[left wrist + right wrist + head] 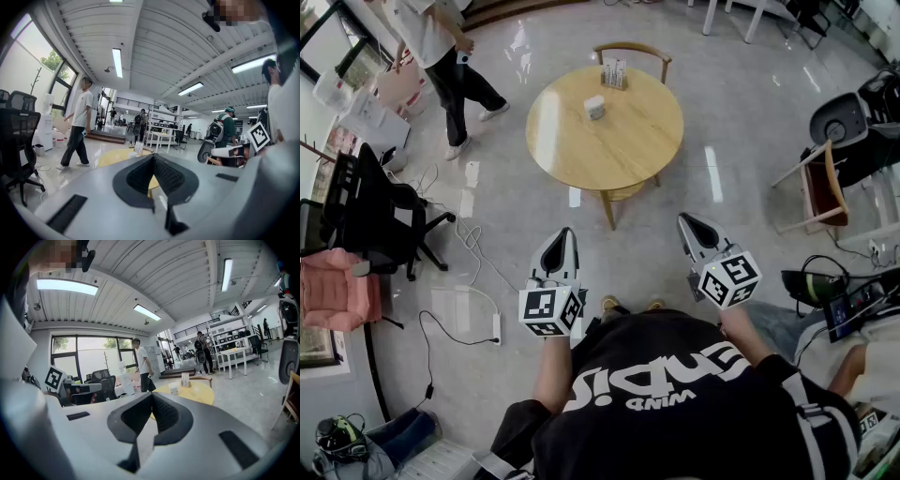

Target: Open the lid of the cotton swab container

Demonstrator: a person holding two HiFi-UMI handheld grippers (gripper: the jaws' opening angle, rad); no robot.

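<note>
Off to the far left of the head view, a black office chair [366,202] and a pink seat [337,286] stood on the floor. A person in a white top [441,42] walked beyond them, and none of these had a part in the task.

Nearer us, we held the left gripper [566,234] out roughly level before our body, its fingers [140,176] pressed together on nothing. We judged they were closed because nothing was within reach yet.

Ahead, between the two grippers and well apart from both, the round wooden tabletop [628,141] carried the cotton swab container [594,107]. It was a small pale box near the middle, and its lid looked to be on. A little card stand [614,73] stood near the far edge, in front of a wooden chair [634,52].

The right gripper [686,221] mirrored the left, its fingers [166,416] likewise together and empty, aimed toward the tabletop. To us this read as an approach, with no grasp begun.

Only the head view showed the stretch of bare floor between us and the tabletop. Only the gripper views showed the closed seam of each pair of fingers. The right gripper view caught the container plainly beside the card stand. In the left gripper view the fingers hid much of the tabletop, and the container was too small to make out with certainty.
</note>
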